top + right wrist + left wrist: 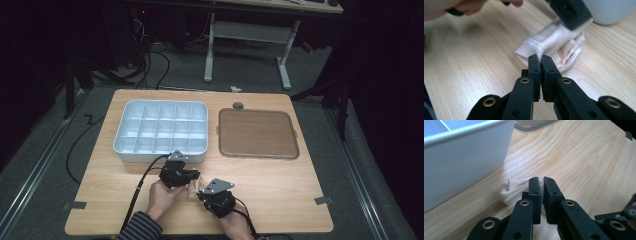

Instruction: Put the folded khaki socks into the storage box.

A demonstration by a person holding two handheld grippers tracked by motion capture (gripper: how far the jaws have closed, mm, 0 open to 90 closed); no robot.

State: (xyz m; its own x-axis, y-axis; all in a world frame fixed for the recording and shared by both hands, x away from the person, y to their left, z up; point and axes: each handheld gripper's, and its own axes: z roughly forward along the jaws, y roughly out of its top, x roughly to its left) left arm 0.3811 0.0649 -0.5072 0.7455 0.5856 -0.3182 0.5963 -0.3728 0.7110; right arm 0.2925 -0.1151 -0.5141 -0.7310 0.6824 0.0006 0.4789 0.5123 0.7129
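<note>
Jaws of the left gripper (540, 181) pinch a fold of the cream sock (514, 191), which lies on the wooden table (579, 162) near the front edge, just in front of the white divided tray (160, 127). The right gripper (538, 58) has its jaws pressed together on the sock's other edge, beside its white lettering. A brown lid (258, 133) lies right of the tray.

This looks like a lab or test room: a wooden tabletop (280, 180) stands on grey carpet (240, 70), with loose cables (150, 60) and another desk (250, 30) behind.
</note>
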